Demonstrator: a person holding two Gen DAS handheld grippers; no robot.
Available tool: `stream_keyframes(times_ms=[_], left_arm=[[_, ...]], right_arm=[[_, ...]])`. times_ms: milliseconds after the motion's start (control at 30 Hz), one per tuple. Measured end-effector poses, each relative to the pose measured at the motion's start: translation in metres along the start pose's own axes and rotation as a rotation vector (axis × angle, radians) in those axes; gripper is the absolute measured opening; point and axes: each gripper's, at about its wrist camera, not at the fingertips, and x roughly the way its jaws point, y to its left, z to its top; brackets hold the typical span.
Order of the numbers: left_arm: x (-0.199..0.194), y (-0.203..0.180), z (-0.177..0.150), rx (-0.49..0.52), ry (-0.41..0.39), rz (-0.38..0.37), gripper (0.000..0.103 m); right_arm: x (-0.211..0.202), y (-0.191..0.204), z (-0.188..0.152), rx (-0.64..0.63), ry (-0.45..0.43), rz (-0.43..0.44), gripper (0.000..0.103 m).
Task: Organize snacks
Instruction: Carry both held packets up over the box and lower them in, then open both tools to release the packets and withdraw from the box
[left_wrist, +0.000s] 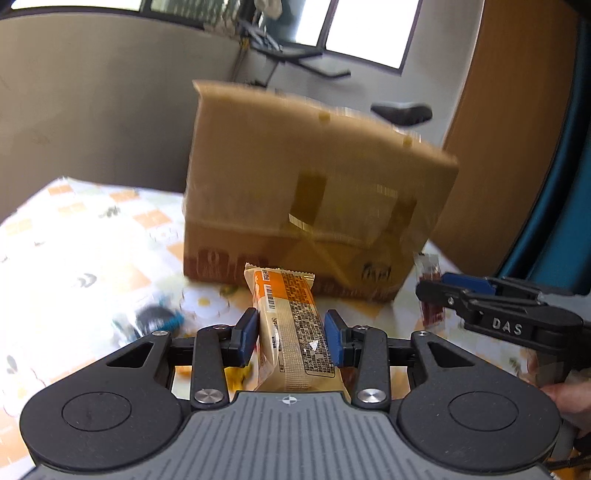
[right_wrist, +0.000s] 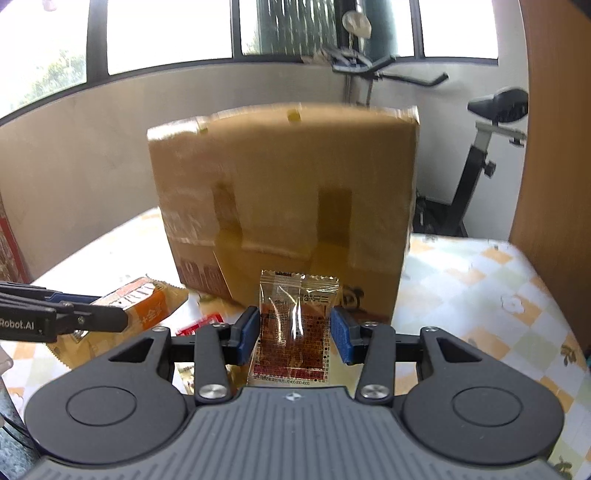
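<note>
My left gripper (left_wrist: 291, 334) is shut on an orange and cream snack bar (left_wrist: 290, 332), held lengthwise above the table. A clear packet of dark red-brown snack (right_wrist: 293, 328) stands upright in my right gripper (right_wrist: 293, 332), whose blue pads press its sides. A tall cardboard box (left_wrist: 310, 192) stands just beyond both grippers, its taped flaps up. In the left wrist view the right gripper (left_wrist: 430, 290) shows at the right edge with its packet (left_wrist: 430, 295). In the right wrist view the left gripper (right_wrist: 125, 317) comes in from the left with the orange bar (right_wrist: 147, 304).
The table wears a checked orange and white cloth (right_wrist: 491, 295). A dark round snack with a blue wrapper (left_wrist: 159, 319) lies left on it, and a red packet (right_wrist: 197, 325) lies near the box (right_wrist: 288, 199). An exercise bike (right_wrist: 480, 147) stands behind, a wooden panel (left_wrist: 509, 140) at right.
</note>
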Motion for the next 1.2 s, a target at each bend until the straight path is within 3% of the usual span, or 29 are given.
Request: stream_keyframes(times_ms=[167,367,533,733,867,1100,1167,1200], left_arm=[[-0.02,-0.001,0.029,0.017,-0.122,-0.002,0.041],[-0.034,-0.006,0.086,0.051,-0.279,-0.01,0.041],[-0.022,-0.015,0.134,0.061,-0.341,-0.006,0.041],[0.013,-0.021,0.183,0.078,-0.326,0.005,0.041],[0.04,-0.017,0.202,0.059,-0.276,0.031,0.041],[0.084,-0.004,0.204,0.066,-0.15,0.031,0.042],[0.092,-0.003,0.2,0.079,-0.117,0.054,0.048],[0.092,0.001,0.197,0.083,-0.12,0.067,0.056]], right_arm=[[-0.015,0.008,0.024,-0.049,-0.086,0.016,0.045],[-0.025,0.012,0.072,-0.107,-0.215,0.039,0.045],[-0.018,0.012,0.112,-0.159,-0.308,0.027,0.045],[0.014,0.001,0.145,-0.223,-0.337,-0.025,0.045],[0.046,-0.018,0.155,-0.218,-0.282,-0.068,0.045],[0.087,-0.055,0.143,-0.076,-0.155,-0.12,0.049],[0.087,-0.055,0.139,-0.073,-0.139,-0.14,0.056],[0.087,-0.055,0.138,-0.081,-0.14,-0.139,0.06]])
